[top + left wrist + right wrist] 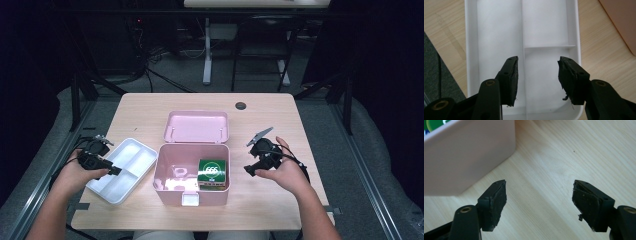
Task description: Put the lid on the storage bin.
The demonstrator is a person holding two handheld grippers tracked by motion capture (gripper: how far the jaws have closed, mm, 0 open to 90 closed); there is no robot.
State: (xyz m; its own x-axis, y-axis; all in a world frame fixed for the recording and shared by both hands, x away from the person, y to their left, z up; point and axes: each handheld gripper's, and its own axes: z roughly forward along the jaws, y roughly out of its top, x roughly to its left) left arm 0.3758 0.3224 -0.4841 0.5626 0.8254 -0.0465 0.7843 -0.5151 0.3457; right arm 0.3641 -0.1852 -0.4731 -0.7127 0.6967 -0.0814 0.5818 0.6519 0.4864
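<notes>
Left claw point(114, 170) hovering over the near end of the white plastic divided tray point(131, 150), jaws spread with nothing between them; in the left gripper view, pads point(512, 80) straddling the tray's centre rib above the nearer small compartment, not touching it. Tray lying empty just left of the pink plastic storage box point(165, 187), seemingly lifted out as the box's inner insert to free the space beneath. Judged: positioning for a pinch on the rib or wall.

Right claw point(248, 170) hanging spread and empty just off the box's right wall, tips pointing toward it; in the right gripper view, bare light wooden table point(564, 152) lying between the jaws and the pink wall point(469, 157) standing ahead and off the left jaw, apart from it.

Box sitting open, its hinged pink lid point(196, 126) lying back flat on the table beyond it, giving clear access from above. Green-and-white printed carton point(213, 172) standing inside, against the wall nearest the right claw, ahead of its tips with the wall between. Small pale items resting on the box floor toward the left claw's side; too blurred to identify.
</notes>
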